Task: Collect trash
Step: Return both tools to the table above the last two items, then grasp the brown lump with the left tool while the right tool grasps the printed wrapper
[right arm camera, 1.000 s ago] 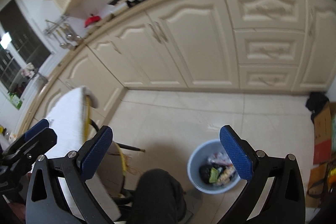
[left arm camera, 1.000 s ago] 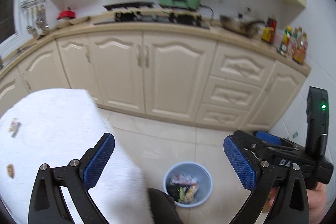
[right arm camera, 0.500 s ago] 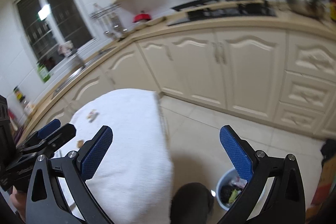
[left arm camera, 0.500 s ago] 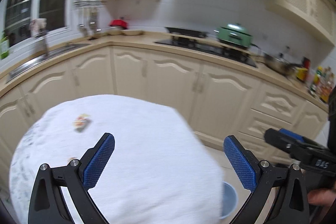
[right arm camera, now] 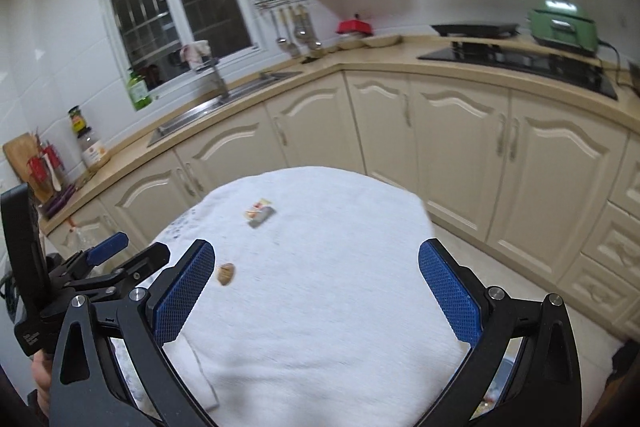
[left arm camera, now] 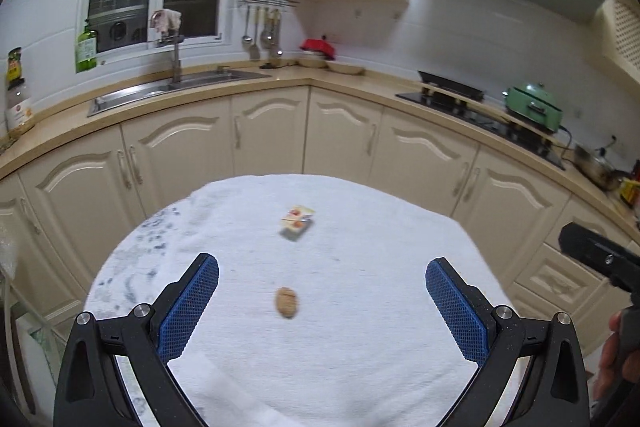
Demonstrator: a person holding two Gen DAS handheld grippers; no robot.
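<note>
A small table under a white cloth (left arm camera: 360, 267) (right arm camera: 340, 247) carries two bits of trash. A brown nut-like piece (left arm camera: 285, 303) (right arm camera: 225, 273) lies near me, and a small printed wrapper (left arm camera: 297, 223) (right arm camera: 260, 213) lies farther back. My left gripper (left arm camera: 322, 307) is open above the cloth, the brown piece between its blue pads with clear gaps on both sides. My right gripper (right arm camera: 316, 291) is open too, holding nothing, the brown piece just beyond its left fingertip. The blue trash bin (right arm camera: 496, 387) peeks out below the table's right edge.
Cream cabinets and a beige counter (left arm camera: 360, 83) wrap behind the table, with a sink (left arm camera: 168, 91), a stove (right arm camera: 516, 61) and a green cooker (left arm camera: 534, 105). In the right wrist view the other gripper's body (right arm camera: 88, 267) is at the left. Tiled floor (right arm camera: 520, 267) lies to the right.
Both views have swung up and left from the floor and bin onto the table top. The wrapper and brown piece now sit ahead of the open grippers.
</note>
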